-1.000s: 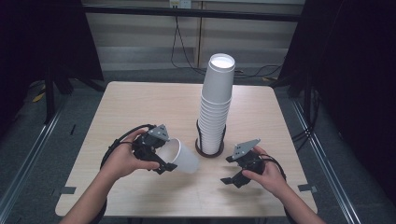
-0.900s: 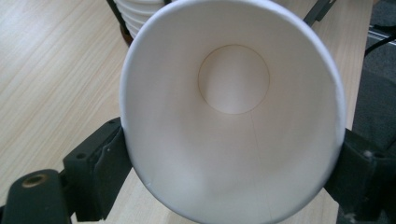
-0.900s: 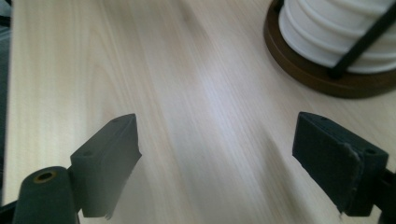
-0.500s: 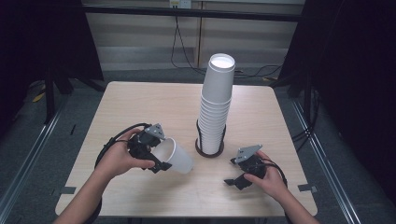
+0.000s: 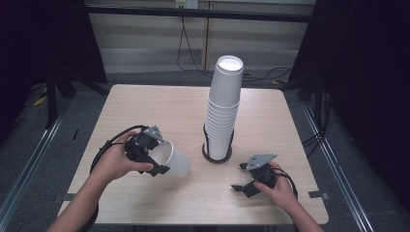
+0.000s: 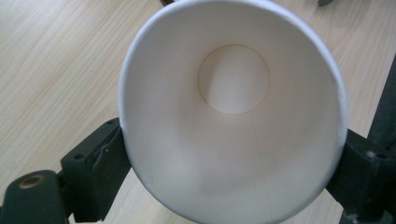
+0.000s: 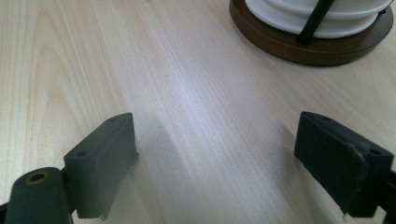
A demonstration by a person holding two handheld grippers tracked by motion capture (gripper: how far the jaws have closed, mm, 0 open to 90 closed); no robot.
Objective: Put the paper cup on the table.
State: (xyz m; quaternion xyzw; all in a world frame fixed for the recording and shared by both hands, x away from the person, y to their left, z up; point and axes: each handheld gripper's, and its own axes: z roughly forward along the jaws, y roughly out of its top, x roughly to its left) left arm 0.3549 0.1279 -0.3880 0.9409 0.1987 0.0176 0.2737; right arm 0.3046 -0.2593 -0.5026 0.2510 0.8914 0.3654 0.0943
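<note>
High view: a single white paper cup (image 5: 173,159) lies tilted on its side at lower left of centre, clamped at the rim by the left gripper (image 5: 153,157).
Its jaws have just been easing wider, pads still against the cup's sides. At lower right the right gripper (image 5: 240,178) has just been opening; its jaws stand wide over bare light wooden table (image 5: 159,106), near the tall stack of white paper cups (image 5: 223,108) on a round dark wooden base (image 7: 299,44).

I see a matt white paper cup (image 6: 233,121), a pale smooth wood-grain tabletop (image 7: 196,93), a dark polished wooden base (image 7: 303,46) and matt black gripper pads (image 7: 105,158).
</note>
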